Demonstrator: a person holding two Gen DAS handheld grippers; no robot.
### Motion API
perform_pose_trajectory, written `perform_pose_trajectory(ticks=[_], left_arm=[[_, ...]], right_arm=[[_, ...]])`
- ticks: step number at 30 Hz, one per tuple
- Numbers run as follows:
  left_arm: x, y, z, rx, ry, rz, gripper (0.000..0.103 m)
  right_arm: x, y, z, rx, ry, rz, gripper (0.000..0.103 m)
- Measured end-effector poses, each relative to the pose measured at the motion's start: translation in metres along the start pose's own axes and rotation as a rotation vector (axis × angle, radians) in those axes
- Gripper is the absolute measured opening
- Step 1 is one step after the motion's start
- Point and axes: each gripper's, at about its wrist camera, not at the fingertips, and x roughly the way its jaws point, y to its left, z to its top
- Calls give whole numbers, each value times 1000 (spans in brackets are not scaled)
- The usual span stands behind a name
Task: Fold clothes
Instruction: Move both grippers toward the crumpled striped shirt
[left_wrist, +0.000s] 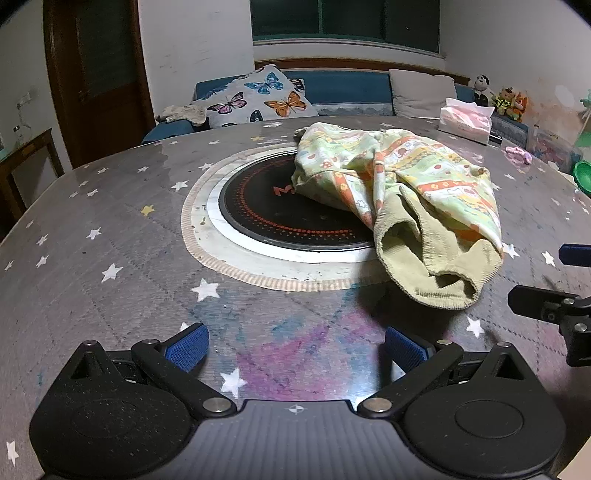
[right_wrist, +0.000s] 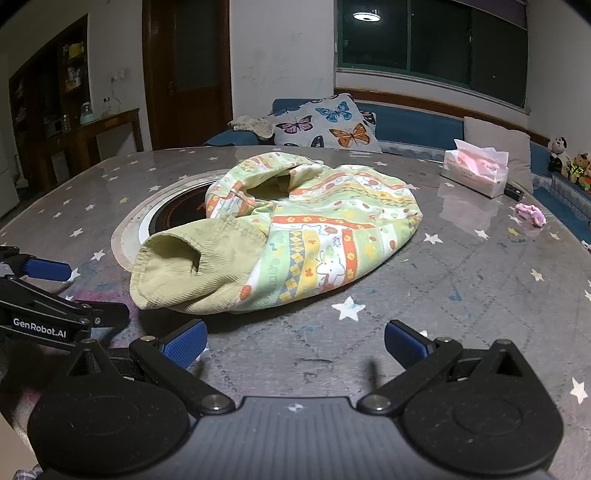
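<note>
A crumpled patterned garment lies on the star-print table, partly covering the round black cooktop at the table's middle. The left gripper hovers near the garment's ribbed cuff, jaws spread wide and empty. The right gripper hovers just before the garment, likewise wide and empty.

Bare table before garment; tissue pack behind

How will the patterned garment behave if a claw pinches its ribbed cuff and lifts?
Likely floppy: the garment lies crumpled in soft folds, so it should drape and unfurl. Probably light: thin knit. The ribbed cuff looks thicker, a firmer pinch point. It may slide on the glossy table.
</note>
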Motion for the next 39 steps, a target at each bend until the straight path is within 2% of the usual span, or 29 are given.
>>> perform_pose_trajectory(ticks=[39], left_arm=[[11,-6,9,16,20,-7,103]], right_arm=[[20,3,5,-12,37,22,103]])
